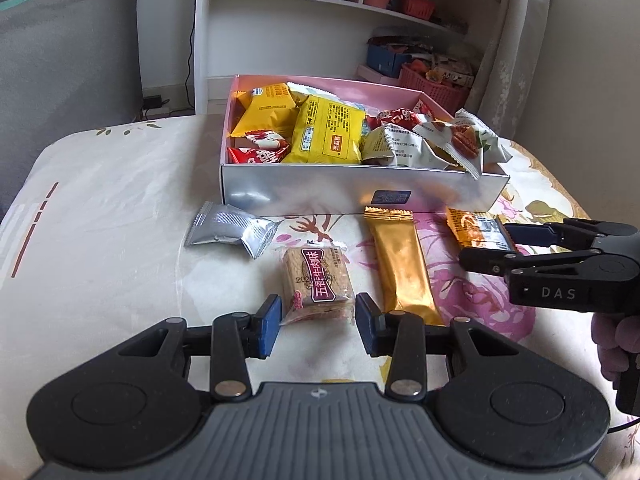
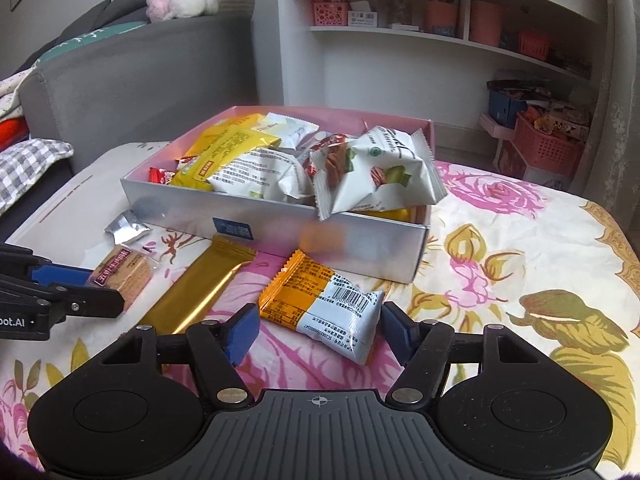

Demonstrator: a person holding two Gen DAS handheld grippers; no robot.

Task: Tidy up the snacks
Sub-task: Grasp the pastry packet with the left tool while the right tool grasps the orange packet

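Observation:
A silver box [image 1: 360, 192] with a pink inside holds several snack packs; it also shows in the right wrist view [image 2: 260, 220]. In front of it lie a silver pack [image 1: 230, 230], a clear-wrapped brown cracker pack [image 1: 318, 280], a gold bar [image 1: 404, 264] and an orange-and-white pack [image 2: 324, 306]. My left gripper [image 1: 318, 324] is open, its pads on either side of the cracker pack's near end. My right gripper [image 2: 320, 332] is open around the near end of the orange-and-white pack. Each gripper also shows in the other's view: the right gripper [image 1: 500, 246] and the left gripper [image 2: 96, 288].
The table wears a floral cloth [image 2: 500, 280]. A grey sofa [image 2: 120, 80] stands at the back left. White shelves [image 2: 440, 20] and pink baskets [image 2: 548, 148] stand behind the table.

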